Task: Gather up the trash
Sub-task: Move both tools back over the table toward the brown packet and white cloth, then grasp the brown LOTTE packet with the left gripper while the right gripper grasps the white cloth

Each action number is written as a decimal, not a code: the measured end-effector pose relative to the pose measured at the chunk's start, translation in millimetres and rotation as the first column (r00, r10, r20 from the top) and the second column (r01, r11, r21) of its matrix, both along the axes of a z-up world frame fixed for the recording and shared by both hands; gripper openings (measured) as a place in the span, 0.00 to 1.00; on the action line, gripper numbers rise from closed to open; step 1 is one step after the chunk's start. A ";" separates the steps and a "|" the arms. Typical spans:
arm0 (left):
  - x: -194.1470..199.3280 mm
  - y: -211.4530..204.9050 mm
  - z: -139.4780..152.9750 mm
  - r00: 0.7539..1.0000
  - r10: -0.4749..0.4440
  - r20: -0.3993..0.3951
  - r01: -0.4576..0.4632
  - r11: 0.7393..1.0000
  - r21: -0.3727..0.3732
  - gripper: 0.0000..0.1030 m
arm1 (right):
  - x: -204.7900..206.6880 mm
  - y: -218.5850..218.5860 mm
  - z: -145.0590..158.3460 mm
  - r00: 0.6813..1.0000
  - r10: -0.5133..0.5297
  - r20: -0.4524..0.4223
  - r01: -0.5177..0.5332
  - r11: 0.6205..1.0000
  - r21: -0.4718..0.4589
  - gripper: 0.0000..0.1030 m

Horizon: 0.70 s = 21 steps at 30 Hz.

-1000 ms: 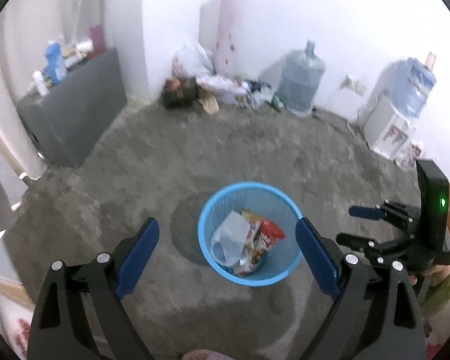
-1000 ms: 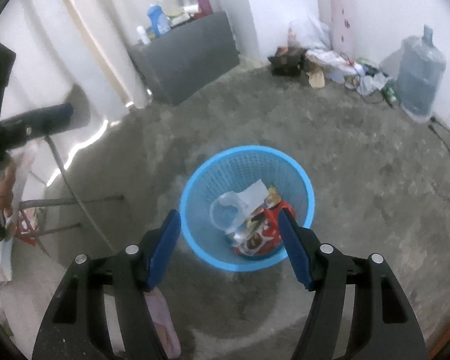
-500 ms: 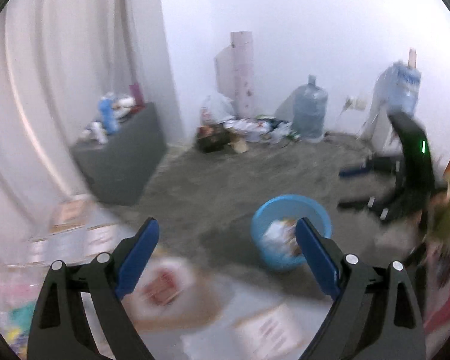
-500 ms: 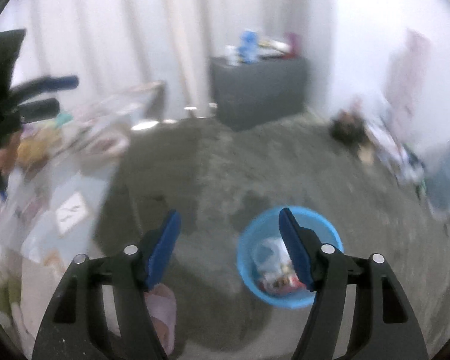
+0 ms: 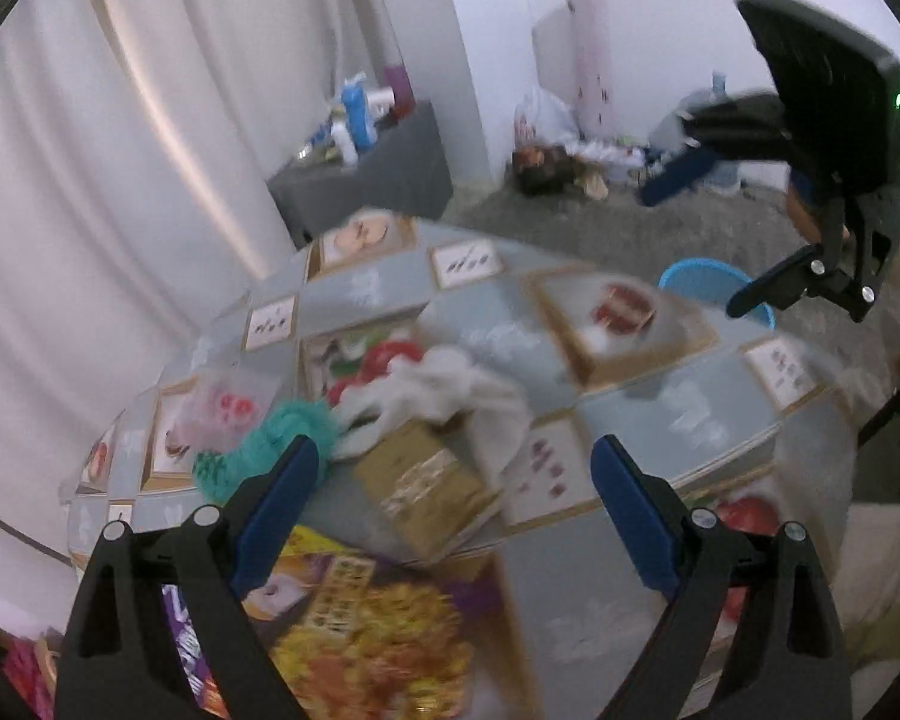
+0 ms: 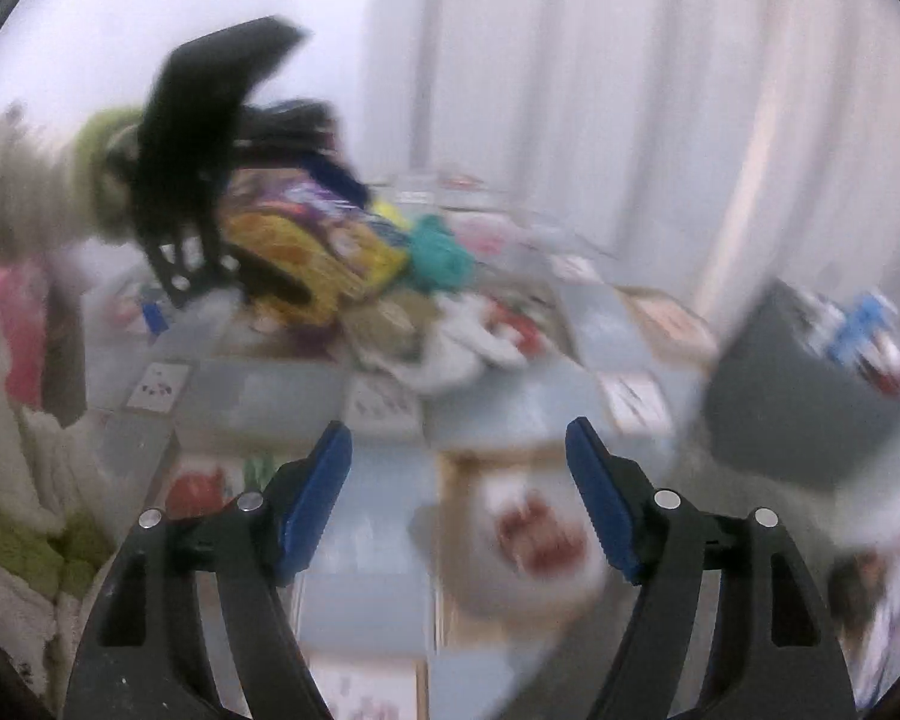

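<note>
A heap of trash lies on the patterned table (image 5: 678,414): a white crumpled tissue (image 5: 450,384), a teal bundle (image 5: 264,450), a brown carton (image 5: 426,480) and a yellow and purple snack bag (image 5: 360,624). My left gripper (image 5: 453,480) hovers open just above the carton and bag, holding nothing. The blue basket (image 5: 702,282) peeks out on the floor behind the table's far edge. My right gripper (image 6: 456,462) is over the near side of the table (image 6: 258,390), its jaws opening with nothing between them. The right wrist view is blurred but shows the snack bag (image 6: 318,252) and tissue (image 6: 462,354) farther off.
A grey cabinet (image 5: 366,186) with bottles stands by the white curtain (image 5: 120,180). A litter pile (image 5: 570,162) and a roll lean at the far wall. A person's sleeve (image 6: 30,468) is at the left of the right wrist view.
Both views have swung up and away from the blue basket on the floor to the table with the trash heap. The right gripper's jaws stand a little wider.
</note>
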State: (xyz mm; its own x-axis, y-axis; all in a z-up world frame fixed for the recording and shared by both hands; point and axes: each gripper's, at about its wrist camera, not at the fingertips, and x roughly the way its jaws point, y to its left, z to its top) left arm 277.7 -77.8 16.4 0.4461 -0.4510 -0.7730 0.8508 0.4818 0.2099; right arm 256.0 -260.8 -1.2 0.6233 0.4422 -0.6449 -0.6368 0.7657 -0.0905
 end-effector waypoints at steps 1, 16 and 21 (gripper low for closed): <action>4.0 -1.2 -2.1 1.000 -0.007 -0.004 0.007 1.000 0.013 0.88 | 9.8 8.6 -1.8 1.000 0.027 -0.005 -0.027 1.000 -0.005 0.68; 59.0 -13.7 -55.7 0.986 -0.079 -0.145 0.105 0.979 0.175 0.88 | 101.5 47.8 -60.4 0.960 0.243 -0.137 -0.256 0.963 -0.089 0.67; 67.2 -14.7 -59.4 0.975 -0.085 -0.204 0.119 0.980 0.158 0.88 | 116.9 51.0 -71.2 0.949 0.265 -0.172 -0.280 0.958 -0.068 0.67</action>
